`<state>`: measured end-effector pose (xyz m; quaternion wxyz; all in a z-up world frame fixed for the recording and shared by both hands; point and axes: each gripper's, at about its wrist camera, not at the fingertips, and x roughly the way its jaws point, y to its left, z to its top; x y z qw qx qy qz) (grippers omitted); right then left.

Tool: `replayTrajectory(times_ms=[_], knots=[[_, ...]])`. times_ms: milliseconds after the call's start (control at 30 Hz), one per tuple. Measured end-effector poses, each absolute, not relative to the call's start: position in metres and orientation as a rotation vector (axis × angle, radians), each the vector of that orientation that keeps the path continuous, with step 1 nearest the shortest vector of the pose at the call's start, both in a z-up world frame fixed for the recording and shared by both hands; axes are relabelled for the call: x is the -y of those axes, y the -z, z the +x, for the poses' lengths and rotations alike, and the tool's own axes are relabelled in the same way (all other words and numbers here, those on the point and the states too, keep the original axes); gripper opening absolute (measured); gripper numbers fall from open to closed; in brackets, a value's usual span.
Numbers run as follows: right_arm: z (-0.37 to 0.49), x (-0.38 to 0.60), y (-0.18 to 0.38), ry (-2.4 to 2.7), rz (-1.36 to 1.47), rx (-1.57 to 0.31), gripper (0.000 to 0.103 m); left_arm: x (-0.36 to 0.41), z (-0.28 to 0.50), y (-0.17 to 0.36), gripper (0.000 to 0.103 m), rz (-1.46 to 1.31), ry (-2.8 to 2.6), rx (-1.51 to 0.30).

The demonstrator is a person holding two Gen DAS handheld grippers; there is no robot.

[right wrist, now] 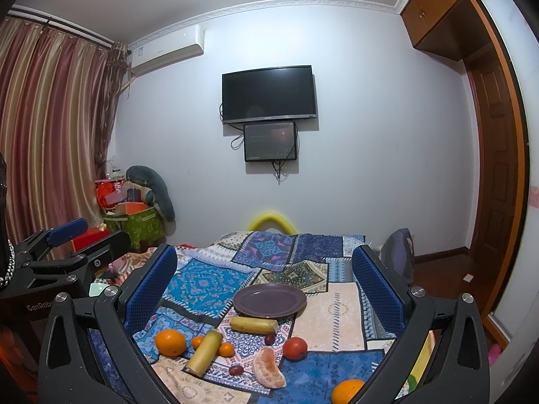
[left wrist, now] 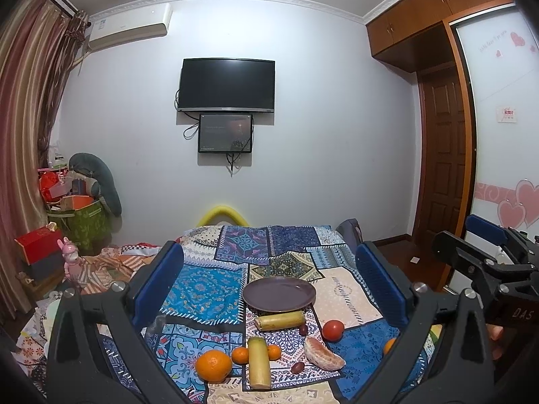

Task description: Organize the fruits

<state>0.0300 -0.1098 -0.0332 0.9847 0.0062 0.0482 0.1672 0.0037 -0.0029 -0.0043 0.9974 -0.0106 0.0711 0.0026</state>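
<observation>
An empty purple plate (left wrist: 279,294) (right wrist: 269,300) sits on a patterned blue cloth (left wrist: 205,289) (right wrist: 205,284). In front of it lie two yellow-green cane pieces (left wrist: 279,320) (left wrist: 258,362), a large orange (left wrist: 213,365) (right wrist: 170,342), small tangerines (left wrist: 240,355), a tomato (left wrist: 333,330) (right wrist: 294,348), a peeled pomelo segment (left wrist: 323,354) (right wrist: 268,368), dark dates (left wrist: 297,367) and another orange (right wrist: 347,391). My left gripper (left wrist: 269,282) and right gripper (right wrist: 266,286) are both open and empty, held above the fruit.
The right gripper shows at the right edge of the left wrist view (left wrist: 488,262); the left gripper shows at the left of the right wrist view (right wrist: 67,256). Boxes and bags (left wrist: 77,215) pile at the left by curtains. A wardrobe (left wrist: 444,155) stands right.
</observation>
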Motion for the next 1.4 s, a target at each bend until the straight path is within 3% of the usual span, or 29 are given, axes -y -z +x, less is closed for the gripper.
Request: replayTrajectory(times_ms=[367, 500, 567, 933, 1400], knots=[[0.04, 0.114, 0.039, -0.334, 0.02, -0.135, 0.103, 0.002, 0.008, 0.011, 0.102, -0.009, 0.007, -0.157], [0.047, 0.121, 0.045, -0.317, 0.026, -0.16, 0.103, -0.005, 0.018, 0.015, 0.089, -0.001, -0.003, -0.199], [0.052, 0.126, 0.051, -0.297, 0.031, -0.18, 0.103, -0.011, 0.025, 0.019, 0.087, -0.001, -0.017, -0.225], [0.08, 0.161, 0.086, -0.21, -0.005, -0.358, 0.073, -0.061, 0.07, 0.068, 0.084, 0.011, -0.084, -0.435], [0.12, 0.191, 0.158, -0.174, 0.004, -0.67, 0.072, -0.114, 0.12, 0.141, 0.084, -0.074, -0.083, -0.692]])
